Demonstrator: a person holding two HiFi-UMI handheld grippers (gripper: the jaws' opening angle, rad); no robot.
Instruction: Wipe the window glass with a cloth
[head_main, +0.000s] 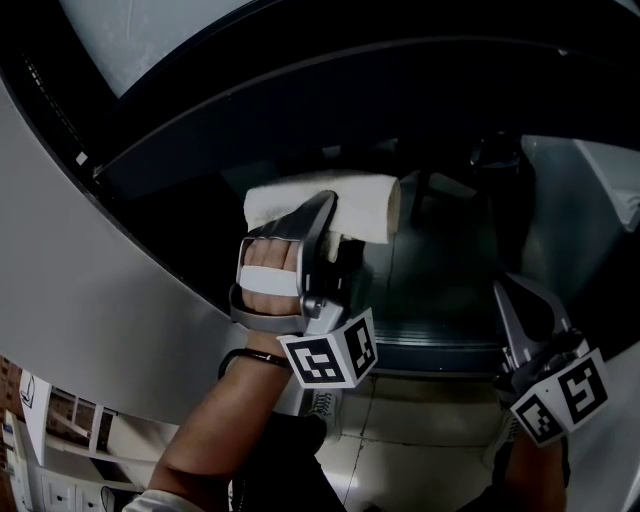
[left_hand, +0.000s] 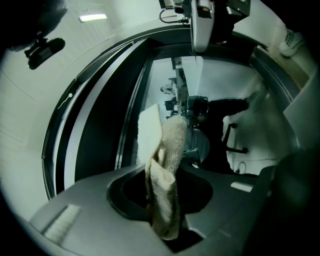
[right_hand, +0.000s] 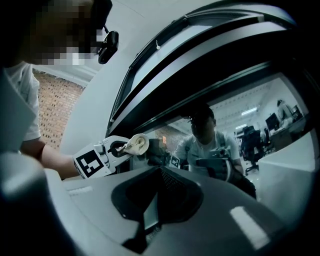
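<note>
A rolled white cloth (head_main: 330, 205) is pressed to the dark window glass (head_main: 440, 270), and my left gripper (head_main: 325, 225) is shut on it. In the left gripper view the cloth (left_hand: 167, 165) stands folded up out of the jaws in front of the glass (left_hand: 210, 85). The right gripper view shows the left gripper (right_hand: 117, 149) with the cloth (right_hand: 136, 145) at the left of the glass (right_hand: 235, 130), which reflects a person. My right gripper (head_main: 520, 300) hangs lower right, off the cloth, fingers together and empty.
A black window frame (head_main: 250, 110) curves over the glass. A light grey body panel (head_main: 90, 300) spreads to the left. A pale tiled floor (head_main: 420, 430) lies below. A brick wall (right_hand: 50, 105) stands at the far left.
</note>
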